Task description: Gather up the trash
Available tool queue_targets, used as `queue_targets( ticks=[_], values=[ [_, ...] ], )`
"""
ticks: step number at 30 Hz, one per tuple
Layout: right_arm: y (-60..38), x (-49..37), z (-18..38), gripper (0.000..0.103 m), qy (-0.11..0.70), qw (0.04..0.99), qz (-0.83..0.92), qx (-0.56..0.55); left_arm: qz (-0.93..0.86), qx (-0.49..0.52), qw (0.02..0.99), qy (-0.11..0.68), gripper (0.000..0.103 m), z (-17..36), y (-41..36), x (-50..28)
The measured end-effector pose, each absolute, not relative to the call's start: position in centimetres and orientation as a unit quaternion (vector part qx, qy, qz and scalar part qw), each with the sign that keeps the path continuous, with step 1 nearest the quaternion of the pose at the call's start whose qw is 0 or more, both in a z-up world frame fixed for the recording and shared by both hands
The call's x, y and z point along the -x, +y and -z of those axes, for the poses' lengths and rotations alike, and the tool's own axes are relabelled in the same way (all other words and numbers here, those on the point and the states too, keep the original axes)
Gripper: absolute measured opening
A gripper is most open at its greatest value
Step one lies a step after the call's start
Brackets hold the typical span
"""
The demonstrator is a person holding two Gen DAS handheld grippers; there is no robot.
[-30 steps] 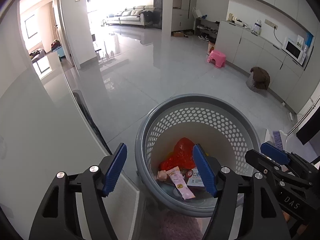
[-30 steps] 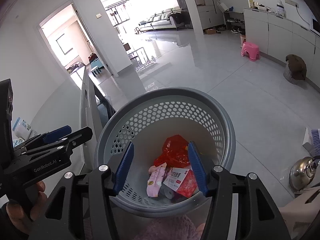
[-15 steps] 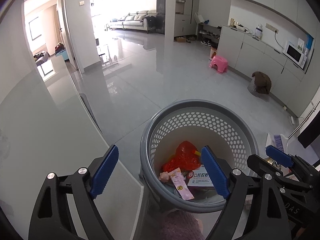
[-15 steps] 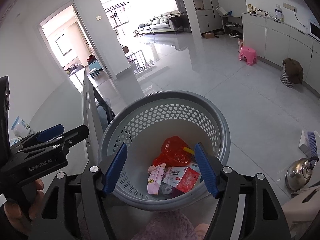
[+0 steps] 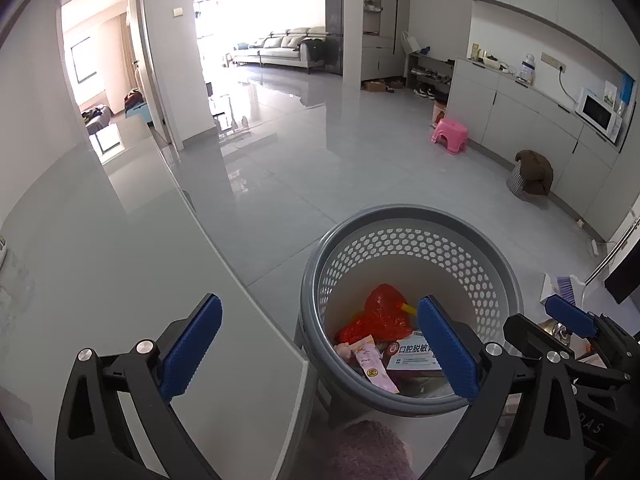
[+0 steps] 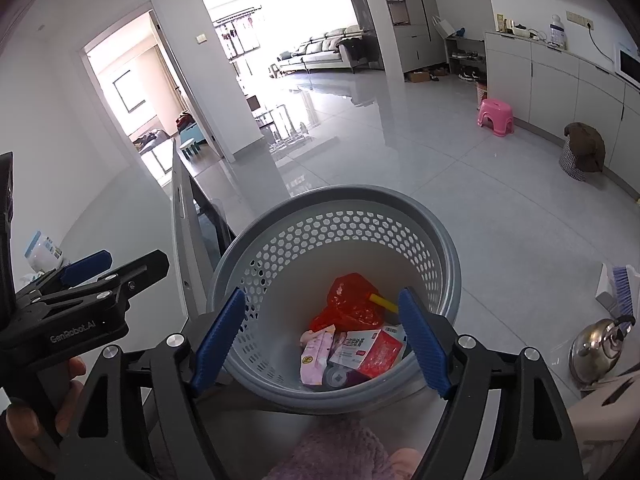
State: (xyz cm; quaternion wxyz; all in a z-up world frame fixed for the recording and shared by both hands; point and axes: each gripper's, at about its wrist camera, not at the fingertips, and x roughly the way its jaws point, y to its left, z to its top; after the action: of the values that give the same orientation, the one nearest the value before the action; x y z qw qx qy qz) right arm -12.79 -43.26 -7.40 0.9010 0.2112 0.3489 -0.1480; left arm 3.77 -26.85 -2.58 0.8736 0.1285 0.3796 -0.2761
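Both hand-held grippers — left hand-held gripper [image 5: 320, 346], right hand-held gripper [image 6: 322, 336] — opening, empty, above basket [image 6: 448, 248].

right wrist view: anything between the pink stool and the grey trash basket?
Nothing. In the right wrist view only bare glossy floor tiles separate the pink stool from the grey trash basket; the left wrist view agrees.

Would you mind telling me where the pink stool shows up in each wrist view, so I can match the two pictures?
Left wrist view: the pink stool stands on the floor, upper right of centre, before the grey cabinets.
Right wrist view: the pink stool is upper right, nearer the right edge.
Shared landmark: the grey trash basket sits low in both.
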Motion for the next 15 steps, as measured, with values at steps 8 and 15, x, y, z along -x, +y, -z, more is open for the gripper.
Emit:
queue_targets(
  ticks=[8,15],
  values=[
    [-43.28,13.13,7.15,0.077,0.345,0.902,0.152,-0.210,0.274,-0.132,0.874,0.379,0.097,2.32,-26.65,-3.43],
    [-43.19,13.25,6.92,0.077,0.346,0.902,0.157,-0.205,0.277,-0.133,0.872,0.381,0.097,2.22,-26.72,-3.41]
  ],
)
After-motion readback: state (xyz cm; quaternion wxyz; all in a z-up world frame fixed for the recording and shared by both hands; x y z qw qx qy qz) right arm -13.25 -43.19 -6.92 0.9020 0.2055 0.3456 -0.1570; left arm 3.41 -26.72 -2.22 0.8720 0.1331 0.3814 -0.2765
